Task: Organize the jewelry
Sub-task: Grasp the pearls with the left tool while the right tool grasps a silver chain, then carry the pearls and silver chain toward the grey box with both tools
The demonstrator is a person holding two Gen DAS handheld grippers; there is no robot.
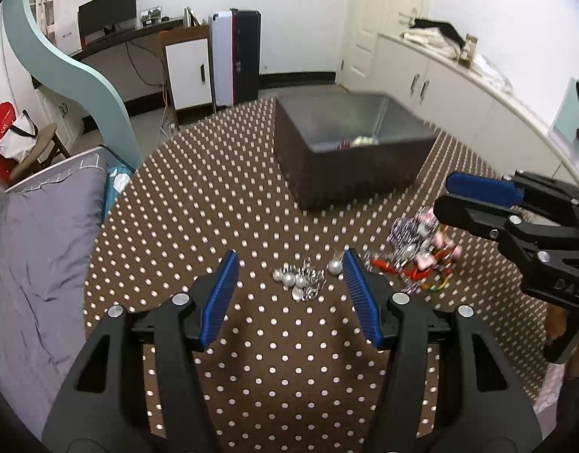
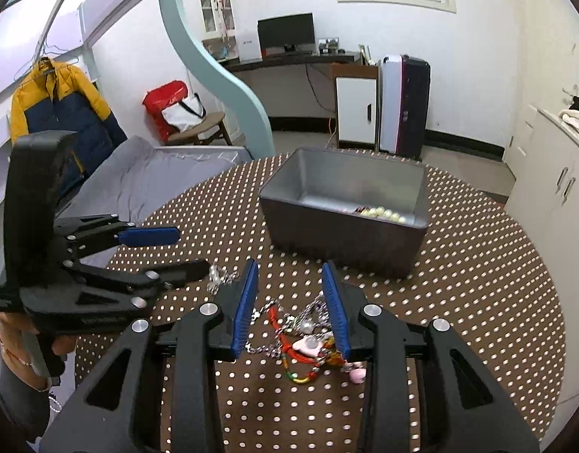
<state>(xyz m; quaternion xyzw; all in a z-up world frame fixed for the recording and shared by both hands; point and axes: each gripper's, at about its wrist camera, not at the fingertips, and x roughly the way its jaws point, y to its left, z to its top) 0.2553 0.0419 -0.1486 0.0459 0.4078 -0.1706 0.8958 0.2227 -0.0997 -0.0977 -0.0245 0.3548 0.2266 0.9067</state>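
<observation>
A silver bead necklace (image 1: 302,277) lies on the brown dotted tablecloth (image 1: 251,196) between the blue pads of my open left gripper (image 1: 291,262). A tangle of chains and red and coloured cords (image 2: 304,336) lies between the pads of my open right gripper (image 2: 291,275); the same tangle shows in the left wrist view (image 1: 417,253) under the right gripper (image 1: 455,200). A dark grey box (image 2: 342,219) stands behind, with pale beads (image 2: 383,213) inside. The left gripper (image 2: 183,253) shows in the right wrist view over a bit of chain (image 2: 219,277).
A grey mattress (image 1: 36,249) lies left of the round table. White cabinets (image 1: 478,105) run along the right wall. A suitcase (image 2: 402,105) and a desk with a monitor (image 2: 285,32) stand at the back.
</observation>
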